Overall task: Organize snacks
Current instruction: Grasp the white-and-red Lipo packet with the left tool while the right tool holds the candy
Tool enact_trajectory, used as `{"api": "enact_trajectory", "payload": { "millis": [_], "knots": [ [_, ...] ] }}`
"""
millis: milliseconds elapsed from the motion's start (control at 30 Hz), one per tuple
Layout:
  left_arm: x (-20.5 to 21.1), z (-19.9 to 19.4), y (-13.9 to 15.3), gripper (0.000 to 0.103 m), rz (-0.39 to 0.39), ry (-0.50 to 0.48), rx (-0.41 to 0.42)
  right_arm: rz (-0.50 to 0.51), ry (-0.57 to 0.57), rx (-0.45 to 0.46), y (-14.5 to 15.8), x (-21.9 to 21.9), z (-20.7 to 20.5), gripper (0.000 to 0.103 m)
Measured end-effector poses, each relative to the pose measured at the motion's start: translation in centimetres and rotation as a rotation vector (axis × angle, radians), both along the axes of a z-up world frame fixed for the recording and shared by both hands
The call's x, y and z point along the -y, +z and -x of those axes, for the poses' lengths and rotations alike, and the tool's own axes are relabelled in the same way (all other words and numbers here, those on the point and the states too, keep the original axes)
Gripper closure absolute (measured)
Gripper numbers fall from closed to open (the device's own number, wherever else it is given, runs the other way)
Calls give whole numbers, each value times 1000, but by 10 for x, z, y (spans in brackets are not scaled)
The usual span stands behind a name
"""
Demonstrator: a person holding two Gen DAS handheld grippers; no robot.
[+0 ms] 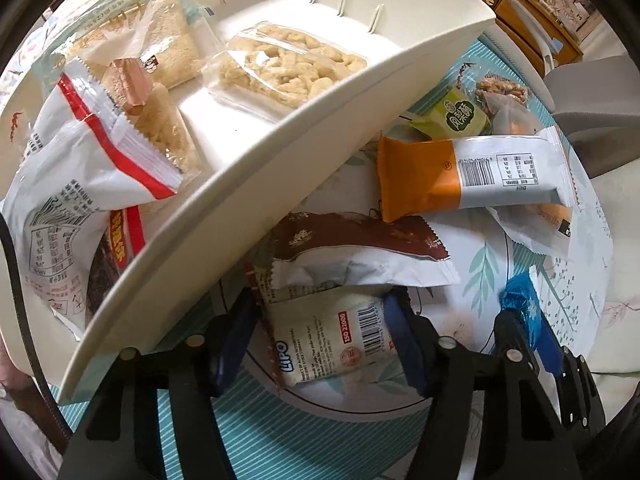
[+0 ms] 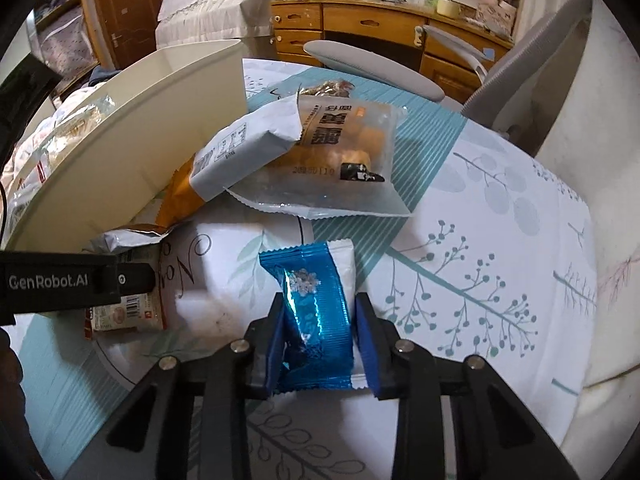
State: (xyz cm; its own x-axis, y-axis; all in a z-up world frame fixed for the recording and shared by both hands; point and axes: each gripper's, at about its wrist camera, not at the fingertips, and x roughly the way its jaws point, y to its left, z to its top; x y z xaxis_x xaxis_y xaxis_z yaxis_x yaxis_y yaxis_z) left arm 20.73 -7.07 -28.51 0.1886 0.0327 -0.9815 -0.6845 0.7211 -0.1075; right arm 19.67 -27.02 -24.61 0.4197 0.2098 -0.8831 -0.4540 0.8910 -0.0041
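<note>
Beside the bin point(image 1: 256, 184), on its near side, the two packets in play lie on the tablecloth point(image 2: 500, 240). Right gripper point(image 2: 320, 344): jaws clamped on blue packet point(image 2: 316, 312), pads pressing both flanks, wrapper crumpled between them. The packet's long axis runs away from the camera, along the fingers; its far end points toward the orange bar point(image 2: 236, 148), which leans against the bin wall. Left gripper point(image 1: 320, 344): jaws apart, straddling the Lipo packet point(image 1: 332, 336). Its long axis lies across the gap, one end at each pad; contact cannot be confirmed. Right hand is the nearer to done, judged by its grip. Bin lies up and left of both jaws, already holding several snacks. Both grippers point steeply down at the cloth. Judgement: lift, then carry left over the bin rim.
</note>
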Motion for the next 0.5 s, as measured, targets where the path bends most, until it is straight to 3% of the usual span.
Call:
{"api": "enact_trajectory", "payload": {
  "millis": [167,500],
  "knots": [
    [-5,17,2,45,14,-32,10,-12,-31,-34,1,3,8,71],
    [2,43,5,46,36,-115,-73,-51,-98,-147,4,19,46,71]
  ]
}}
